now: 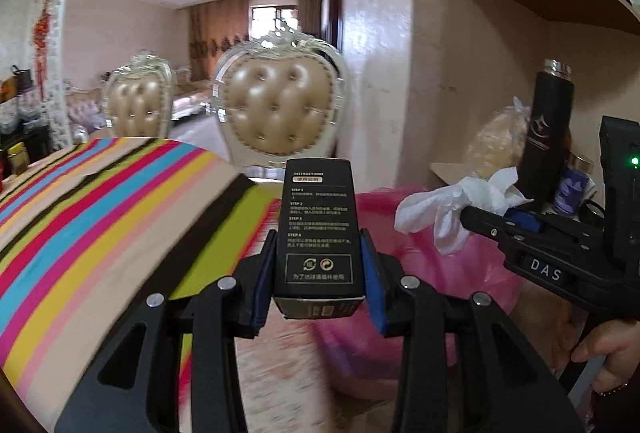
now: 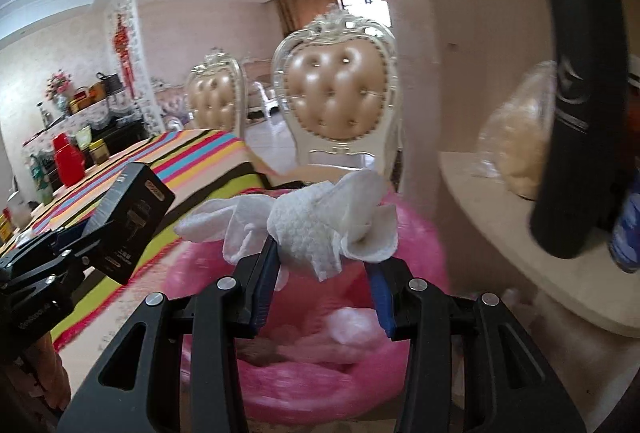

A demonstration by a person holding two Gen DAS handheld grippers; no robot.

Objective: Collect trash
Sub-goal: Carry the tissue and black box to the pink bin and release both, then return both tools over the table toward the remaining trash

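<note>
The right hand-held gripper holds a crumpled white paper towel between its blue pads, above a bin lined with a pink bag whose opening lies just below. To the left, the left hand-held gripper holds a black box tilted over the counter's striped cloth. At right a black bottle stands on a pale shelf. Far behind stand two tufted chairs.

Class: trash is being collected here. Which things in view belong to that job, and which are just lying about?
Belong: black box in left gripper; crumpled tissue in right gripper; pink bin bag.
Lying about: black flask, tufted chair, striped tablecloth.
</note>
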